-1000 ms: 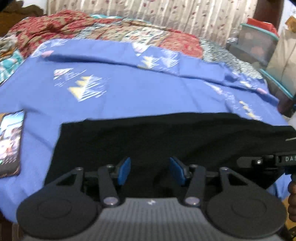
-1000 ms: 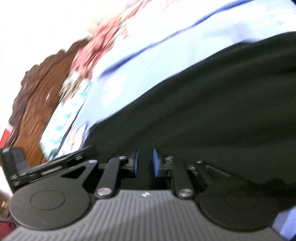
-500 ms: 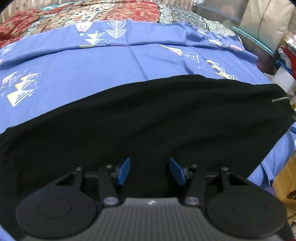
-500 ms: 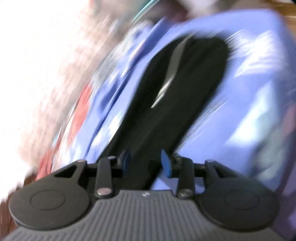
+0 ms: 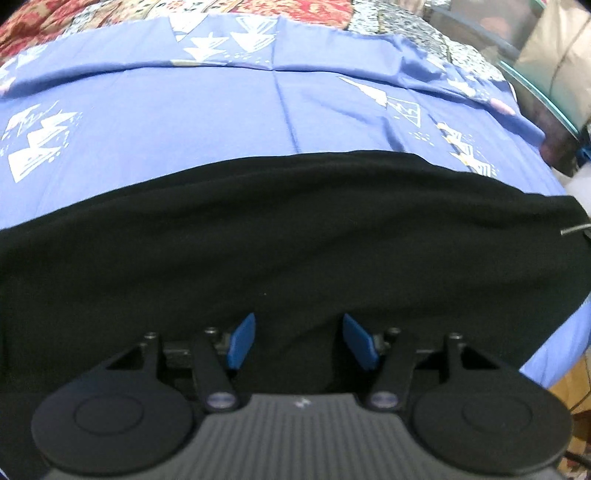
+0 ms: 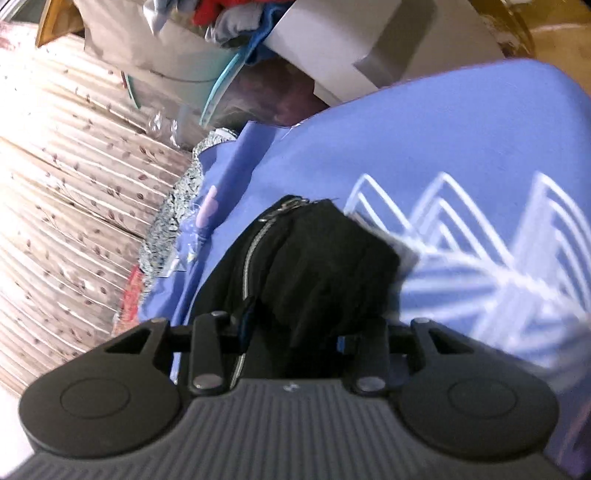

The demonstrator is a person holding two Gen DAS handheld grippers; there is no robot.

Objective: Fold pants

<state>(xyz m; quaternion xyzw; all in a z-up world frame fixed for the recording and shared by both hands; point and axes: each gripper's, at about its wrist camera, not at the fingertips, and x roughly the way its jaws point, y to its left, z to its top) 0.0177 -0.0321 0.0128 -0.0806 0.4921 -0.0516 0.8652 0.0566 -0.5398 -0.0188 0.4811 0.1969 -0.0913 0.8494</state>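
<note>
The black pants (image 5: pixel 295 240) lie stretched left to right across a blue printed sheet (image 5: pixel 184 122) on a bed. My left gripper (image 5: pixel 299 317) hangs over their near edge. Its blue pads (image 5: pixel 242 343) stand apart and the jaws are opening, with only flat cloth beneath them. In the right wrist view the end of the pants (image 6: pixel 321 258) with a silver zipper (image 6: pixel 251 251) runs up between the fingers of my right gripper (image 6: pixel 295 332). That cloth hides most of both pads. The jaws stand apart around it.
A patterned quilt (image 5: pixel 314 7) covers the far side of the bed. Storage bins (image 5: pixel 535 74) stand past the bed's right edge, with wooden floor (image 5: pixel 569 376) below. The right wrist view shows a curtain (image 6: pixel 74 184), a bin of clothes (image 6: pixel 221 44) and a white box (image 6: pixel 351 44).
The left gripper slid right along the pants, the phone left its view, and its jaws widened. The right gripper opened, swung across and rolled to the zippered end of the pants.
</note>
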